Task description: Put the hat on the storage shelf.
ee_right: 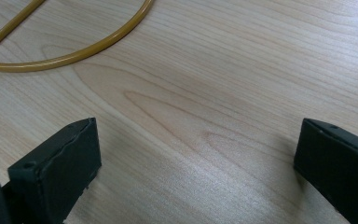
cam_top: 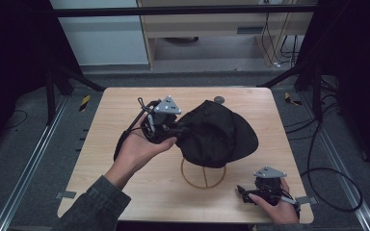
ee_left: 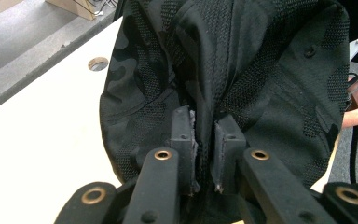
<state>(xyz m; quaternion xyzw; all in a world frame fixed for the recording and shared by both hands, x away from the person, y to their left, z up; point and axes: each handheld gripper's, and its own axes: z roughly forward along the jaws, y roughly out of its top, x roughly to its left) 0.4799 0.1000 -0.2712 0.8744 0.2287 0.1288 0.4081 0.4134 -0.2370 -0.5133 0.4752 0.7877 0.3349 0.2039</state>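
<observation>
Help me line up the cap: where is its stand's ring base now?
In the high view the yellow ring base lies on the table at centre front, directly under the black cap, left of the right gripper.

One black cap (cam_top: 219,132), one yellow ring stand (cam_top: 203,177), two grippers (cam_top: 173,129) (cam_top: 243,192), perhaps one table hole (cam_top: 218,99).

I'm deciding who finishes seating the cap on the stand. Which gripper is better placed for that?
Left. The left gripper already pinches a fold of the cap above the stand. The right gripper rests on the table near its front edge, jaws wide and nothing between them.
</observation>
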